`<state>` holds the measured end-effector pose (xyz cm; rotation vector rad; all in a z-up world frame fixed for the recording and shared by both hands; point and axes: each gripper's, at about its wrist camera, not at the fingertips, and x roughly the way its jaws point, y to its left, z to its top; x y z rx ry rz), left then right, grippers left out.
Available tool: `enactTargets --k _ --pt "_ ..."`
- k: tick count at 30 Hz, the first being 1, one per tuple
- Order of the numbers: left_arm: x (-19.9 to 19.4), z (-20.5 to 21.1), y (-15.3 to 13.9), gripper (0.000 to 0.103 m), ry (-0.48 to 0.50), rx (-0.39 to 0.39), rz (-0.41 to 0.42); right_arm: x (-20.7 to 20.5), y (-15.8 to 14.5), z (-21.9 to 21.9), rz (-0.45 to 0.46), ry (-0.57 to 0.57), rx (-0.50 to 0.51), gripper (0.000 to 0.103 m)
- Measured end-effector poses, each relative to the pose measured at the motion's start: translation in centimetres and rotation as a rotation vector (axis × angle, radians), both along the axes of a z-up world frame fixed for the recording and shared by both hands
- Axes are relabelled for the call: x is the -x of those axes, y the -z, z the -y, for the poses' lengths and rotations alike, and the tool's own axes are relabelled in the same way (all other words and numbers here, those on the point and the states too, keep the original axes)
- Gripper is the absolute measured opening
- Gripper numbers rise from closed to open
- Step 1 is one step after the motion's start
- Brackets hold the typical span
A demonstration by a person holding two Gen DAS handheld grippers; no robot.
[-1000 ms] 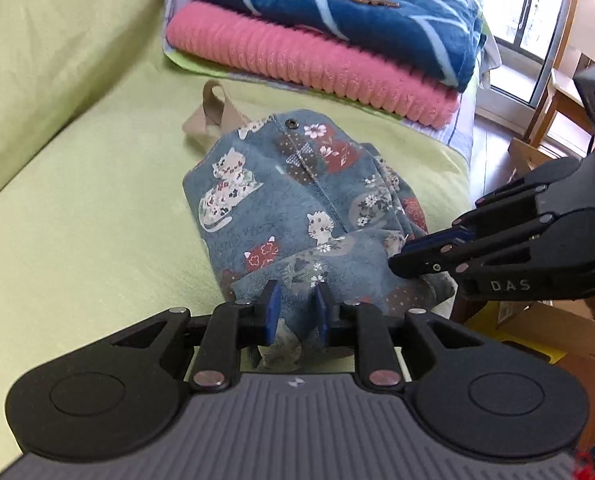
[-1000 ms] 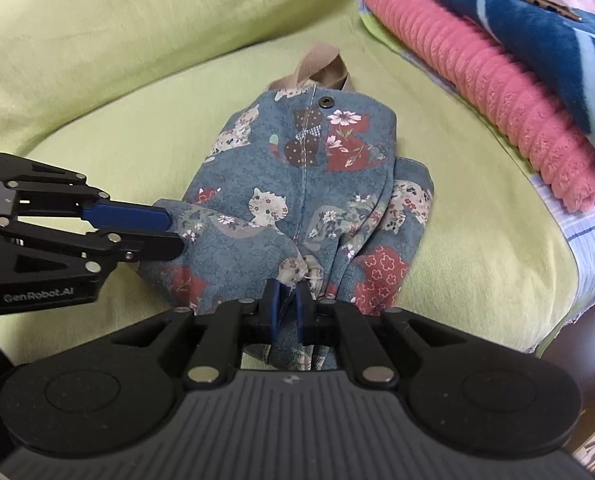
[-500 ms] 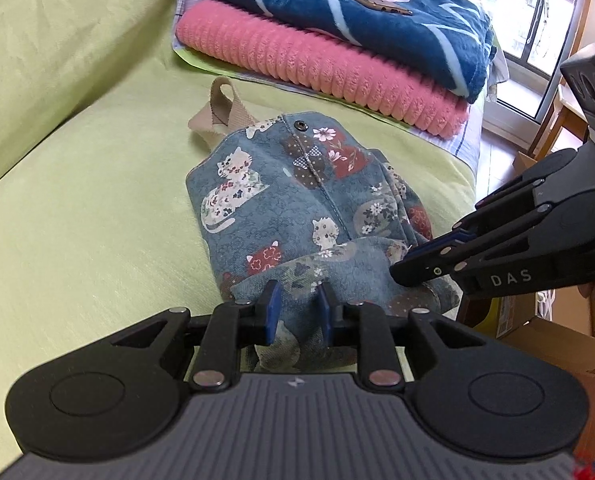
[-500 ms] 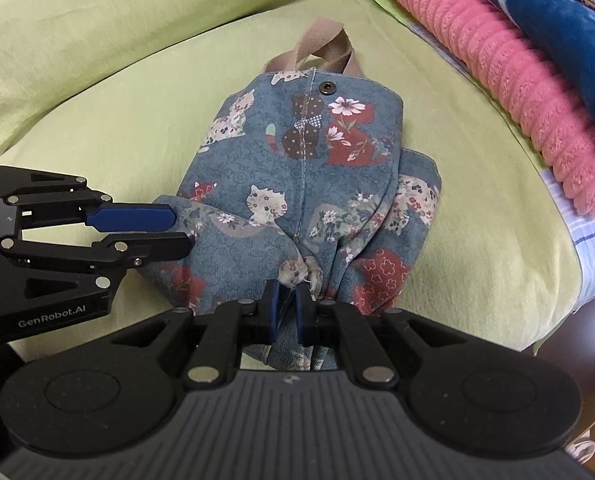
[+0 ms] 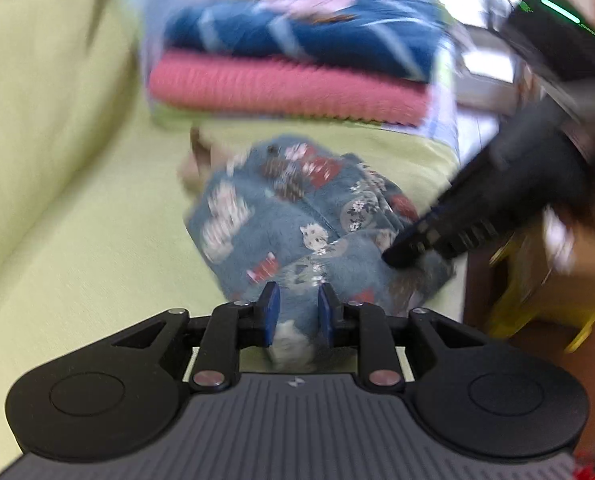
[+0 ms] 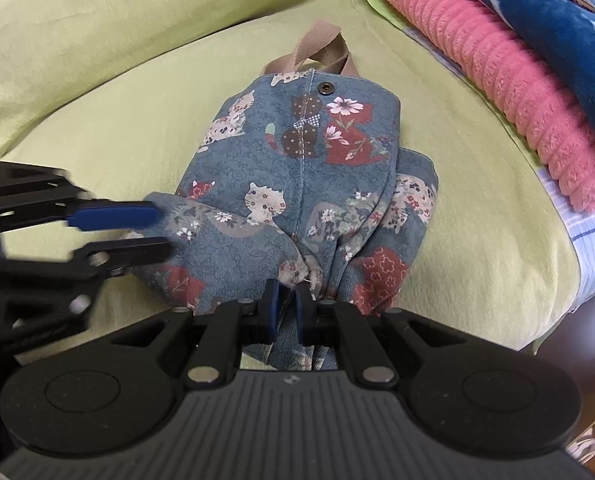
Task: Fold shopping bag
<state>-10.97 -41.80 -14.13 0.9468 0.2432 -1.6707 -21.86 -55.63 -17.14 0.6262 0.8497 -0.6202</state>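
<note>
The blue cat-print shopping bag (image 6: 305, 184) lies bunched on a green sofa, its tan handle (image 6: 321, 46) at the far end. My right gripper (image 6: 287, 308) is shut on a gathered fold at the bag's near edge. My left gripper (image 6: 161, 230) comes in from the left at the bag's near left corner. Its jaws are opening, with the corner cloth between them but not pinched. In the blurred left wrist view, bag (image 5: 281, 216) cloth sits loosely between the left gripper (image 5: 297, 308) fingers, and the right gripper (image 5: 401, 252) reaches in from the right.
A pink towel (image 6: 497, 64) under a blue blanket (image 6: 557, 12) is stacked at the sofa's far right. The sofa's back cushion (image 6: 97, 20) rises on the left. Past the sofa's right edge stand a cardboard box (image 5: 585, 264) and something yellow (image 5: 537, 300).
The left gripper's jaws have widened and let go of the bag's corner, and its view has rolled and blurred as it moved. The right gripper keeps its hold and has not moved.
</note>
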Motion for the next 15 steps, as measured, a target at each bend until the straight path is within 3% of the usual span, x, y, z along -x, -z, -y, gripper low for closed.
enactTargets --k 3,8,11,15 --pt "2.0 -3.3 1.4 0.046 0.196 0.092 0.29 0.1 0.1 0.0 0.01 0.001 -0.002 0.004" --pt "4.3 -5.3 6.1 0.047 0.47 0.118 0.731 0.4 0.1 0.3 0.022 -0.014 -0.016 0.004" --pt "4.4 -5.0 8.9 0.055 0.562 0.123 0.91 0.7 0.2 0.5 0.041 -0.016 -0.032 0.004" --pt "4.3 -4.5 11.5 0.054 0.669 0.164 1.052 0.9 0.3 0.8 0.057 -0.022 -0.046 0.004"
